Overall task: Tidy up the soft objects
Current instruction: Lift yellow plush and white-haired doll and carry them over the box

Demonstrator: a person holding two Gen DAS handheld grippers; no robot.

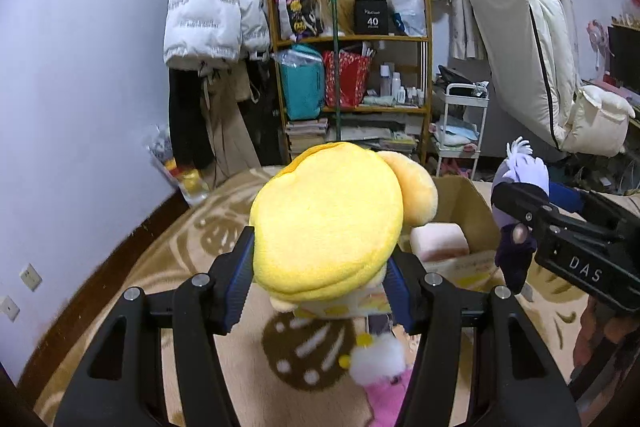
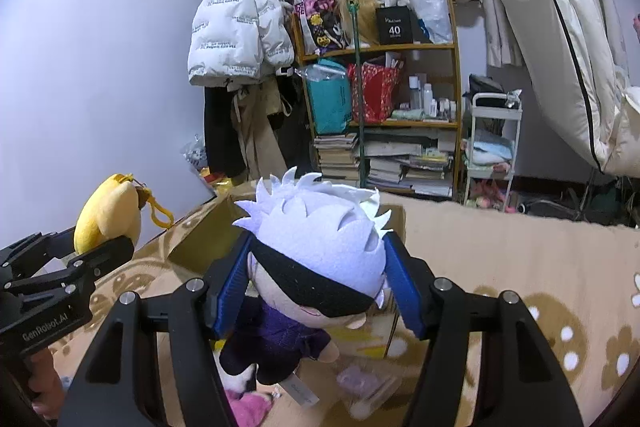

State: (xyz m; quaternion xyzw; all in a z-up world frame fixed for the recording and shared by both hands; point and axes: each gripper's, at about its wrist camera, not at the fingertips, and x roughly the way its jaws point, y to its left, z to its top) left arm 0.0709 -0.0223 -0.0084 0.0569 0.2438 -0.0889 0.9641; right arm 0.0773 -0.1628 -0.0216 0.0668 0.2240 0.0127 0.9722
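Left wrist: tongs (image 1: 320,277) clamp yellow plush (image 1: 328,219), right tongs (image 2: 316,283) white-haired doll (image 2: 316,247)

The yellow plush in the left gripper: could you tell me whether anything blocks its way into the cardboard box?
Nothing visible does. The yellow plush hangs clamped in the left gripper, above the blanket, beside the open cardboard box. The box already holds a pink item.

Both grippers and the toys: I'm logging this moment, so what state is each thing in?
Left gripper: shut on the yellow plush, held in the air.
Right gripper: shut on the white-haired doll, held by its head, body hanging.
Cardboard box: open, a pink block inside.
Pink plush: lying on the rug.
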